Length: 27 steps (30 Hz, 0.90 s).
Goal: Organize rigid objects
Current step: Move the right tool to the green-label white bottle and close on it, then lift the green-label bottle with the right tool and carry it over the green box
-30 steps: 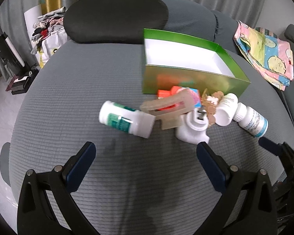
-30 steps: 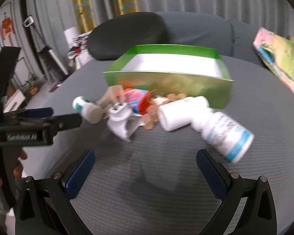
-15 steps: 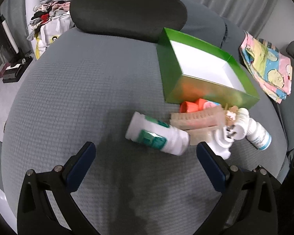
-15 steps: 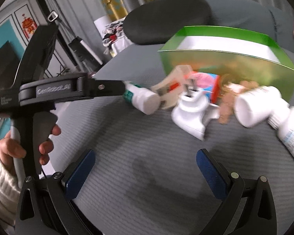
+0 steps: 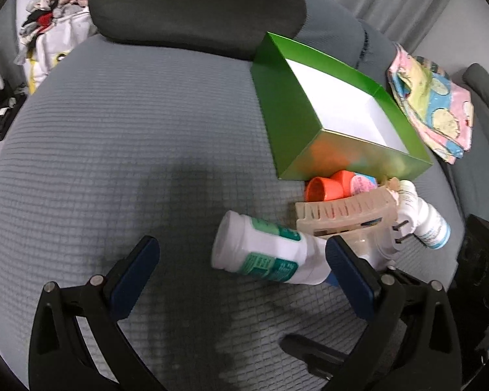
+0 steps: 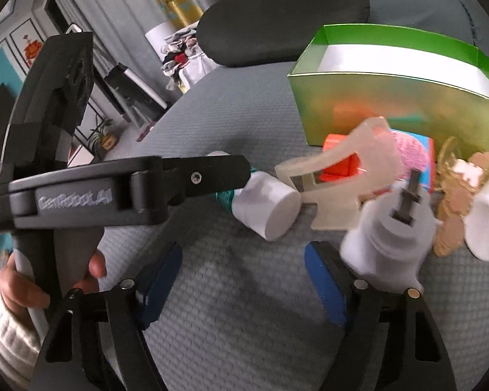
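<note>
While the left tongs [image 5: 241, 262] stand with jaws wide apart, a white bottle with a green label [image 5: 267, 254] lies on its side between the blue pads, its capped end touching or just beside the right pad [image 5: 348, 277]; no clamping is visible. The right tongs [image 6: 241, 280] are likewise spread apart and hold nothing; a white plug adapter [image 6: 391, 238] sits just beside their right pad. Both work over a grey ribbed cushion [image 5: 130, 130]. An open green box [image 5: 326, 110], white inside, rests on the cushion. In front of it lie a beige clip [image 5: 345, 210], an orange cap [image 5: 322, 189] and a second white bottle [image 5: 430, 221], clustered and touching
</note>
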{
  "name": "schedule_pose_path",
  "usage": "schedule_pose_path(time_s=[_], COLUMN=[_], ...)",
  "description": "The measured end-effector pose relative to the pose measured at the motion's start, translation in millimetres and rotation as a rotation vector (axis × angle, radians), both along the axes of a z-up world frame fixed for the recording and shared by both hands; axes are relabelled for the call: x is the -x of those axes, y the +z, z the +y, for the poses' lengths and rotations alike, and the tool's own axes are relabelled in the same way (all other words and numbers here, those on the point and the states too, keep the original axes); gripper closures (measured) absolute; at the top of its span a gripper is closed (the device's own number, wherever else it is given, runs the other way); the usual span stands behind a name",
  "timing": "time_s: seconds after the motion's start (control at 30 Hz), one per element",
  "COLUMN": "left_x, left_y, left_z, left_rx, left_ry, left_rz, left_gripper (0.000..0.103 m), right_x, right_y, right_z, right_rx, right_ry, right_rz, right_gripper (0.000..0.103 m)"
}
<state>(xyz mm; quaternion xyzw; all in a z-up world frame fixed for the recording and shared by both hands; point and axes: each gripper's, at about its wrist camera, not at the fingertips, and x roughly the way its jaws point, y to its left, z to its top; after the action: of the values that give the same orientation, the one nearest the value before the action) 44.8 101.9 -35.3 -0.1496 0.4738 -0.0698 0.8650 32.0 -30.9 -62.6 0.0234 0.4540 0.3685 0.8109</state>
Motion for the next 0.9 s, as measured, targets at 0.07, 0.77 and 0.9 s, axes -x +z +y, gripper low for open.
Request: schedule_pose_path(time_s=[0.07,0.77,0.9], left_x=[-1.5,16.3,27.4], left_y=[-1.0,0.3,12.0], left_z=[-0.3,-11.5,-18.7], left_rx=[0.009,-0.034,-0.053], left_ry=[-0.016,-0.080,-0.085], left_rz=[-0.001,-0.041,-0.070], left_gripper=[0.005,0.028,0.028], right_x=[-2.7,0.0,9.7], right_y=[1.4,0.9,10.2], right_z=[2.9,0.6,-5.4], right_rx=[-0.006,-0.007,-0.024], right_ry=[-0.005,0.011,0.018], right_rz=[-0.006,-0.025,-0.051], right_gripper=[0.033,0.062,0.062])
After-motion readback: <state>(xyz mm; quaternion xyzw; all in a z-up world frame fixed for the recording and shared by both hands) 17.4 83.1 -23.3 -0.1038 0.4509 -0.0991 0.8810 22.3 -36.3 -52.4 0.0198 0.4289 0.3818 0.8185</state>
